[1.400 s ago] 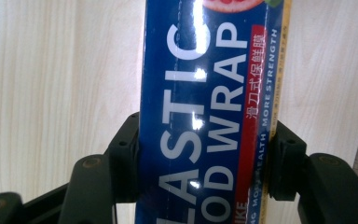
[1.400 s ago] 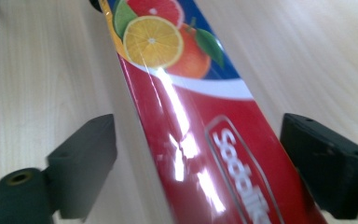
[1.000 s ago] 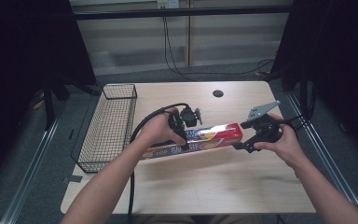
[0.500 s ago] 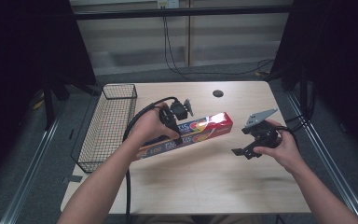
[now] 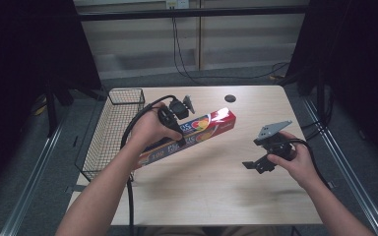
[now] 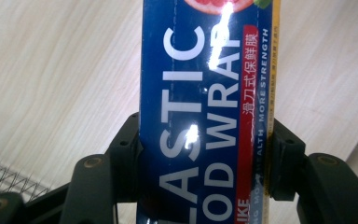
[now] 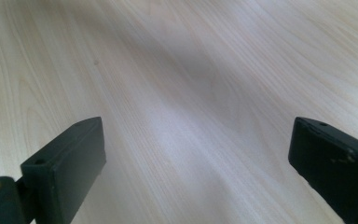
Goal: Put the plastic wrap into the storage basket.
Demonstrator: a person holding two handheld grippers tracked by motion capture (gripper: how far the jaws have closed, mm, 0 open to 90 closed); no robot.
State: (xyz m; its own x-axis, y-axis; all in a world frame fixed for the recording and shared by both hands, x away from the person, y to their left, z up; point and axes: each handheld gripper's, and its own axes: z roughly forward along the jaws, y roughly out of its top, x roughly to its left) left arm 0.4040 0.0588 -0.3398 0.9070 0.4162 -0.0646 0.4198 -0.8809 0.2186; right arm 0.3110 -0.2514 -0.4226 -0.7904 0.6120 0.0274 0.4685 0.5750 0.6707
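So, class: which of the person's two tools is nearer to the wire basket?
Left. The left tool, clamped on the plastic wrap box, is just beside the wire basket. The right tool is open, across the table.

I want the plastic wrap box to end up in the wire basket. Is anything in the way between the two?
Nothing visible is. The left claw is shut on the plastic wrap box, held up off the table. The wire basket stands just beside it at the table's left edge, top open, with bare wood between them.
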